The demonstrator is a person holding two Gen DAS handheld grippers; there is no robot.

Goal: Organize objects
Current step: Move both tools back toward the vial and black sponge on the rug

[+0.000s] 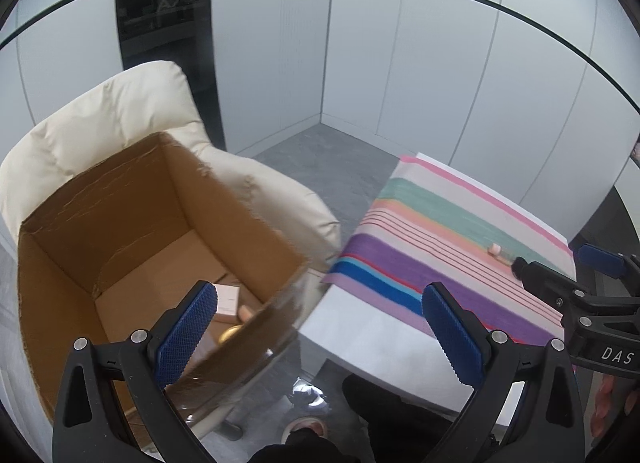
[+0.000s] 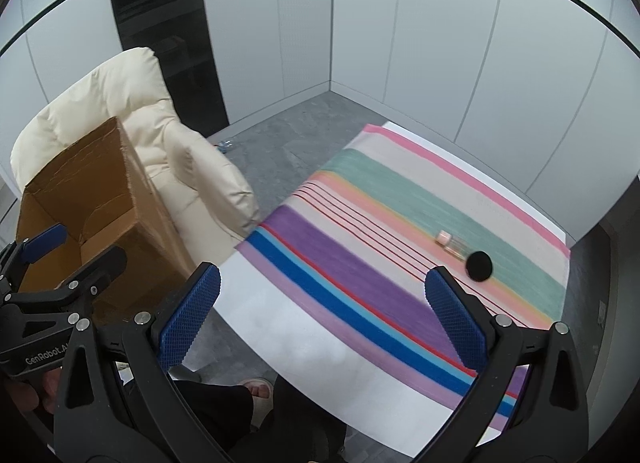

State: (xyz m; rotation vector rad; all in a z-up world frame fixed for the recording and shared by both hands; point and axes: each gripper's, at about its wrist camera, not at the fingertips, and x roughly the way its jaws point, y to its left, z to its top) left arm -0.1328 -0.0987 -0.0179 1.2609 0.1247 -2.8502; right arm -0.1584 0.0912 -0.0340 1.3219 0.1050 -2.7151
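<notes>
A small bottle (image 2: 452, 244) and black disc (image 2: 479, 262) are lying at one o'clock beyond the right gripper (image 2: 320, 315), both grippers' jaws gaping wide, released and touching nothing.

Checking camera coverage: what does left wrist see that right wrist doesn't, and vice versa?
Left wrist only: the inside bottom of the cardboard box, with a pinkish carton and other small items lying in it.

Right wrist only: the black round disc seen whole beside the small bottle; in the left view the right gripper hides most of it. Also a clear plastic bottle on the floor.

Both: box on the cream armchair, striped cloth, small bottle, and both grippers open and empty.
</notes>
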